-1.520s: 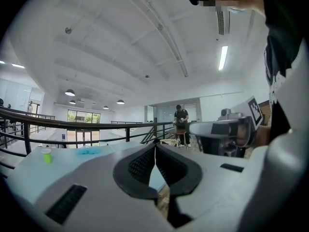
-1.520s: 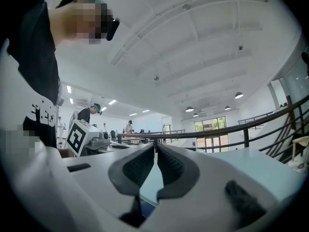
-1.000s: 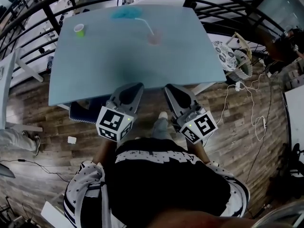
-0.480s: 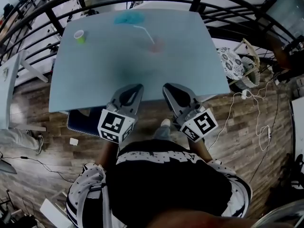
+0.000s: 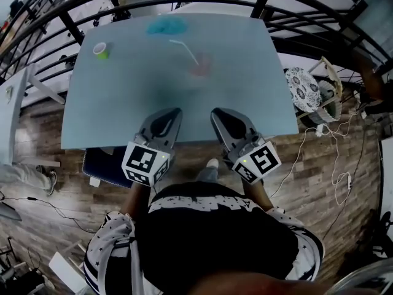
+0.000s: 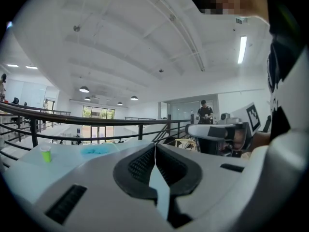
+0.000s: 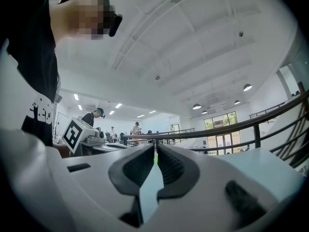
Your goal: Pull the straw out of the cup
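The straw is white and thin. Its lower end sits in the cup, and its upper length leans out toward the far left. The cup is small, pale pink and translucent, and it stands upright on the light blue table. It is well ahead of both grippers, on a line between them.

The left gripper has its jaws closed tip to tip, with nothing between them. The right gripper also has its jaws together and is empty.

Both grippers hover at the near table edge. A blue cloth lies beyond the cup. A green cup stands far ahead-left of the left gripper.
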Tool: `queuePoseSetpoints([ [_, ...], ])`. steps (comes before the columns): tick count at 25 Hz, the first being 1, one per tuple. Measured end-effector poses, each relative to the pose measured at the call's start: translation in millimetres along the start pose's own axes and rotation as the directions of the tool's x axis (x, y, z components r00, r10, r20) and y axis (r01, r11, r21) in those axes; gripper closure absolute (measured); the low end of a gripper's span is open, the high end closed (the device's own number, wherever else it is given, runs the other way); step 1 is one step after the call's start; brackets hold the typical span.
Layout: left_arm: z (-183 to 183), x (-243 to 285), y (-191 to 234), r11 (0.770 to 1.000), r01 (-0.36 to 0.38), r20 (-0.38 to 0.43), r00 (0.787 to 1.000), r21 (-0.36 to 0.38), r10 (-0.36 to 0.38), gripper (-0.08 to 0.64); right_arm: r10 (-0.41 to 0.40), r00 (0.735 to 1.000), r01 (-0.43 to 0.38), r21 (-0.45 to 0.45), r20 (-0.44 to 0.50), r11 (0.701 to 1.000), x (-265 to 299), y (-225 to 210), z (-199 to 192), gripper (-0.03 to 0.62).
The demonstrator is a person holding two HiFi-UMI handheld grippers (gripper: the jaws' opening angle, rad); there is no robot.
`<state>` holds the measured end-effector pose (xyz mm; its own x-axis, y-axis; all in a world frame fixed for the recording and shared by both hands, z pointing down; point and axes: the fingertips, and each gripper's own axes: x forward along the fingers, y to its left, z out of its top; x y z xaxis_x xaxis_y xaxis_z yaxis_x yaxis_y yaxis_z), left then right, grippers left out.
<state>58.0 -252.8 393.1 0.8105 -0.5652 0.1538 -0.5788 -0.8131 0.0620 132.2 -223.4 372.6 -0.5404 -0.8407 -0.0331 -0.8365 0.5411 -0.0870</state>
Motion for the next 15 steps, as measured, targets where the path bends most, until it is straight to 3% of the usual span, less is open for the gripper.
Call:
queuePoseSetpoints([
  [10, 8.3, 41.3, -5.5, 0.998, -0.059, -0.031, 0.998, 0.005, 0.06, 0.546, 0.046, 0.998, -0.046, 0.009, 0.034, 0.999, 1.7, -54.2, 14.3, 0.56],
  [15, 17.2, 62.9, -14.4, 0.994, -0.106, -0.004, 0.994, 0.022, 0.106, 0.546, 0.086, 0.995, -0.086, 0.012, 0.041, 0.996, -4.7, -79.0, 17.2, 0.561],
])
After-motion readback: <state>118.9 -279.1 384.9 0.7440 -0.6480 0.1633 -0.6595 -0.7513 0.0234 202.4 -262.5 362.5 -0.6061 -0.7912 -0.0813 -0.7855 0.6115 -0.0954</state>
